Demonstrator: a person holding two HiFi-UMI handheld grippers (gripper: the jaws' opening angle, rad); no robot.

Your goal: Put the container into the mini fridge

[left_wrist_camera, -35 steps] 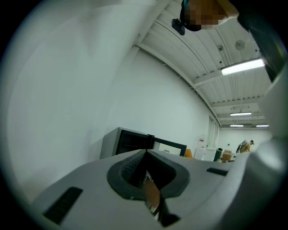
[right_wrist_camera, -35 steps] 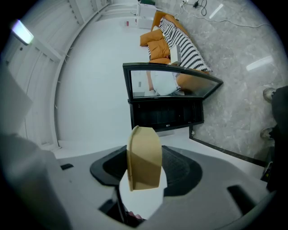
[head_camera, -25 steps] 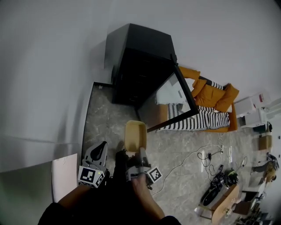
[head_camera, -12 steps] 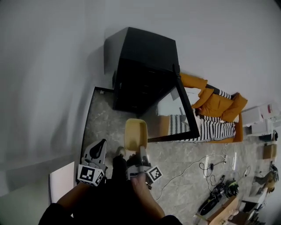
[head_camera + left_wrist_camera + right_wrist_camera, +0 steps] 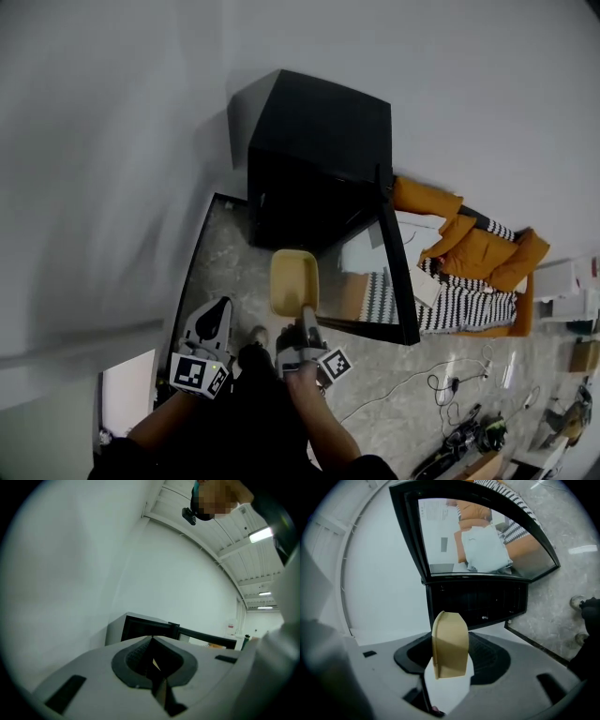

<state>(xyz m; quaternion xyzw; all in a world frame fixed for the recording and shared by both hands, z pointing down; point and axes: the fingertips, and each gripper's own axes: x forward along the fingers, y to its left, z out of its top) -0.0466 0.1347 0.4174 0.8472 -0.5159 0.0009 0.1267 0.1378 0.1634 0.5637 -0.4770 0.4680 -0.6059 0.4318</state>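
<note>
The right gripper (image 5: 306, 317) is clamped on the container (image 5: 292, 279) - its jaws stand fairly wide and pinch the near edge of the tan, open-topped tub. The rest of the tub sticks straight out ahead of the jaws. In the right gripper view the container rises on edge between the two dark pads, and the black cavity of the mini fridge (image 5: 319, 131) lies directly beyond it.

From the head view the container hangs above the grey marbled floor (image 5: 223, 267), just in front of the fridge's open front and outside it. It lies beside the inner face of the glass door (image 5: 391, 258), which is swung open to the right. A hand (image 5: 305, 389) grips the right gripper from behind.

The left gripper (image 5: 219, 309) is held to the left of the container and apart from it - its jaws are together at the tips with nothing between them, pointing towards the white wall and the fridge's left side.
</note>
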